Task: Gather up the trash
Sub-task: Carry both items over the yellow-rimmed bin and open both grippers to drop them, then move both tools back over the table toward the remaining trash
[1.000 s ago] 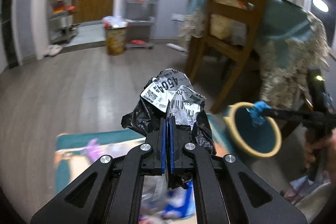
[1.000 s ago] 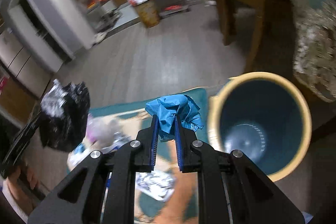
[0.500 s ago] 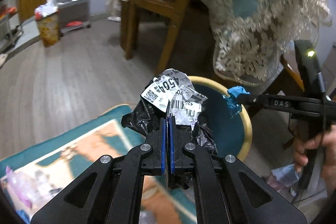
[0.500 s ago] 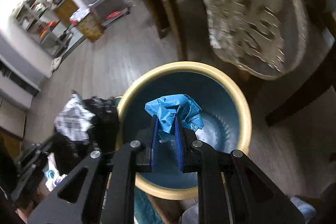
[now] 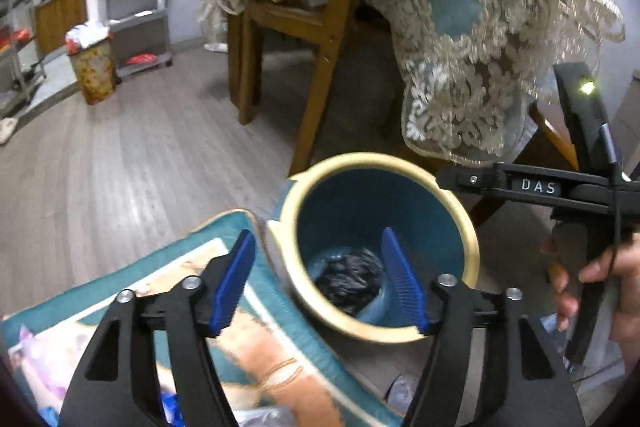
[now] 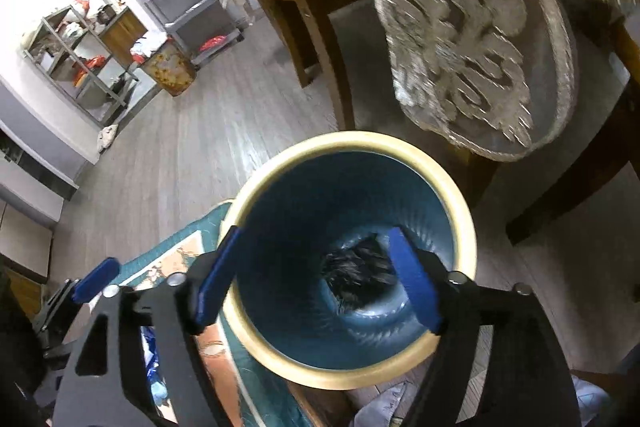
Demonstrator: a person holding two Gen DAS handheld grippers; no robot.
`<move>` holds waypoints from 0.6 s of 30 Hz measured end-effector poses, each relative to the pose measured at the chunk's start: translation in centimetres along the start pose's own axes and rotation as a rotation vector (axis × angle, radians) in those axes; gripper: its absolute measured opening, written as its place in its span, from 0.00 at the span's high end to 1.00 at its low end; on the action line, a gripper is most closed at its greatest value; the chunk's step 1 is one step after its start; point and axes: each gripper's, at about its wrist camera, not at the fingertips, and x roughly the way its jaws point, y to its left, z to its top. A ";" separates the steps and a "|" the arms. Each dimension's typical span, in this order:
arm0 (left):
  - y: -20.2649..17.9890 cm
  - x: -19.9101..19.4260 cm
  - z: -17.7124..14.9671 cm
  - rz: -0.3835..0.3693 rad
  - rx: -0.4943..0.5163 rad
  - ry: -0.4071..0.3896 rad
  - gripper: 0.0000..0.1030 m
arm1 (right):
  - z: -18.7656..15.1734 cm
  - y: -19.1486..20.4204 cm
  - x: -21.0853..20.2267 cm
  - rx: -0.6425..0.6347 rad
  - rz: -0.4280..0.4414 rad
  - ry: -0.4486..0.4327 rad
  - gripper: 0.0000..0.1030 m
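Note:
A blue trash bin with a cream rim (image 5: 460,223) (image 6: 352,141) stands on the floor beside a mat. A black plastic bag (image 5: 348,281) (image 6: 358,273) lies at its bottom. My left gripper (image 5: 320,279) is open and empty, just above the bin's near rim. My right gripper (image 6: 314,281) is open and empty, right over the bin's mouth; its body (image 5: 536,187) shows at the right of the left wrist view. The blue wad is not clearly visible in the bin.
A teal and orange mat (image 5: 256,343) (image 6: 180,259) with loose litter lies left of the bin. A wooden chair (image 5: 320,27) and a table with a lace-edged cloth (image 5: 480,67) (image 6: 472,39) stand close behind. A second, full bin (image 5: 94,71) stands far left.
Both grippers opened over the bin. The black bag with labels left my left gripper and the blue wad left my right gripper; the bag now lies in the bin.

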 end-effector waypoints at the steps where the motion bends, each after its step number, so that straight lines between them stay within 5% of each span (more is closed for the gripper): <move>1: 0.7 -1.1 0.0 0.017 -0.014 -0.012 0.30 | 0.0 0.5 -0.2 -0.008 0.012 -0.010 0.16; 3: 2.0 -3.5 -0.1 0.041 -0.039 -0.036 0.22 | 0.1 1.9 -0.9 -0.035 0.037 -0.035 0.12; 18: 12.8 -20.1 -5.9 0.313 -0.145 -0.140 0.20 | -4.1 15.9 -4.3 -0.338 0.168 -0.108 0.06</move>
